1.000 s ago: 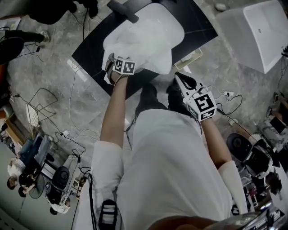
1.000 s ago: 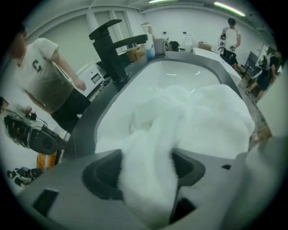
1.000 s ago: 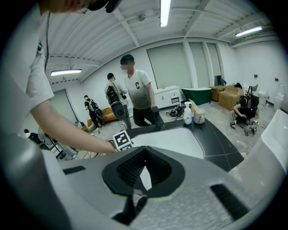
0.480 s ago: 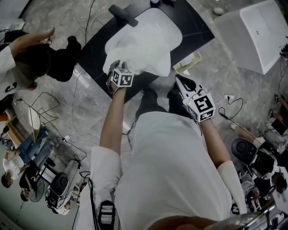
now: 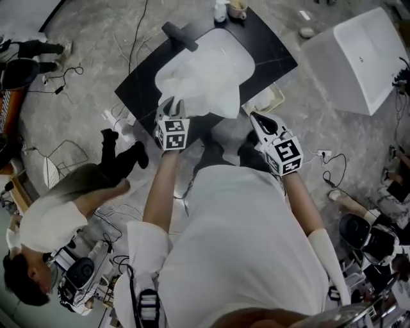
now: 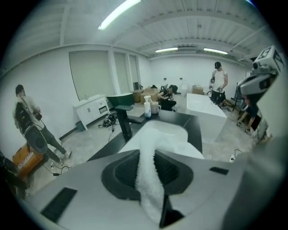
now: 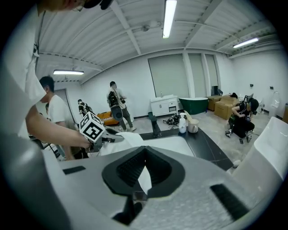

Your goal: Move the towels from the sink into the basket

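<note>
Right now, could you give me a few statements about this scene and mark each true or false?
1. The left tool is clamped on a white towel. True; its jaws have just been closing, with the towel between them.
2. The towel hangs wholly clear of the sink. False: most of it lies over the sink.
3. A bottle and a cup stand on the dark counter behind the sink. True.
4. The person with the tools works alone in the room. False: another person in a white top is nearby.
</note>
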